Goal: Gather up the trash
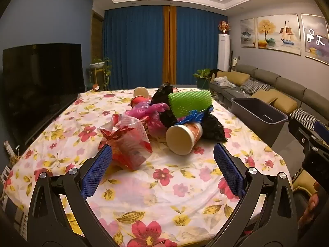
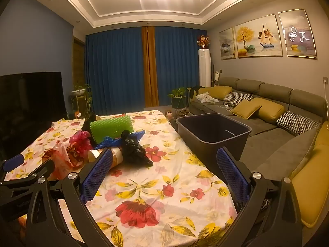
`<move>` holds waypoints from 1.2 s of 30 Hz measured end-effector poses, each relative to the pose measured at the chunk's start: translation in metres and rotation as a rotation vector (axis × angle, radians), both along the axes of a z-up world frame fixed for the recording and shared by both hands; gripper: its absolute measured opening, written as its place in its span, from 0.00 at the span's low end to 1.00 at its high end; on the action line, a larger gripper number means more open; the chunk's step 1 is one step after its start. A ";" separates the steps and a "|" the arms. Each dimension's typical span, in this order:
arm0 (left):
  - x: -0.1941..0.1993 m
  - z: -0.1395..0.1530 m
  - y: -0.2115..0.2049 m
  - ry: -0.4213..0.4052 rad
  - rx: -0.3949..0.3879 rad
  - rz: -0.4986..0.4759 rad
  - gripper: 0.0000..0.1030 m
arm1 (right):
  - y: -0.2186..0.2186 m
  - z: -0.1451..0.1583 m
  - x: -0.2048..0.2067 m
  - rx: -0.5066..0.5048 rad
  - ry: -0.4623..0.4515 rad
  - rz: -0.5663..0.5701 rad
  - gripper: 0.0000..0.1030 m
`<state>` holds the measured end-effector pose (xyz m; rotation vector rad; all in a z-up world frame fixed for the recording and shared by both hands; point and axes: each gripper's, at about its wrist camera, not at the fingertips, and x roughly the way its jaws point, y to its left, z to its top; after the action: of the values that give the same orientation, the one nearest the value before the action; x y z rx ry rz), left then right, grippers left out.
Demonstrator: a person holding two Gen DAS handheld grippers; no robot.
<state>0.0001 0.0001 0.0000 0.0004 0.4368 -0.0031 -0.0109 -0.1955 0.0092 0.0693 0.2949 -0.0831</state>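
Observation:
A pile of trash lies on the flowered tablecloth (image 1: 164, 185): a paper cup (image 1: 183, 136) on its side, a red-and-clear plastic bag (image 1: 127, 142), a pink bag (image 1: 148, 113), a green spiky foam sleeve (image 1: 190, 103), blue netting (image 1: 195, 117), black bags (image 1: 213, 129) and another cup (image 1: 140, 92) at the back. My left gripper (image 1: 163, 162) is open and empty, just short of the pile. My right gripper (image 2: 164, 162) is open and empty over the table's near right part, with the black bag (image 2: 135, 151) ahead to the left. A dark grey bin (image 2: 213, 133) stands off the table's right edge.
A sofa (image 2: 277, 123) with cushions runs along the right wall behind the bin. A dark TV screen (image 1: 41, 82) stands left of the table. Potted plants (image 2: 177, 98) and blue curtains are at the far end. The left gripper (image 2: 24, 164) shows at the right wrist view's left edge.

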 end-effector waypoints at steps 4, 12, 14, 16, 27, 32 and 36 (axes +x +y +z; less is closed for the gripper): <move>0.000 0.000 0.000 0.002 0.003 0.002 0.95 | 0.000 0.000 0.000 0.004 0.002 0.000 0.95; 0.000 0.000 -0.001 0.002 0.008 0.002 0.95 | 0.000 0.000 0.000 0.005 0.002 0.000 0.95; 0.000 0.000 0.000 0.001 0.007 0.001 0.95 | 0.000 0.000 0.000 0.004 0.002 0.000 0.95; 0.000 0.000 0.000 0.001 0.006 0.002 0.95 | 0.000 0.000 0.000 0.004 0.001 0.000 0.95; -0.002 0.000 -0.001 0.000 0.003 0.000 0.94 | 0.000 0.000 0.000 0.004 0.000 -0.001 0.95; 0.000 0.000 -0.002 0.000 0.002 0.001 0.95 | 0.000 0.000 0.000 0.004 -0.001 0.000 0.95; 0.000 0.000 -0.002 -0.001 0.002 0.001 0.95 | 0.000 0.000 0.000 0.004 -0.001 -0.001 0.95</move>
<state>0.0003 -0.0014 -0.0003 0.0020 0.4362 -0.0018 -0.0114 -0.1958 0.0092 0.0736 0.2944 -0.0833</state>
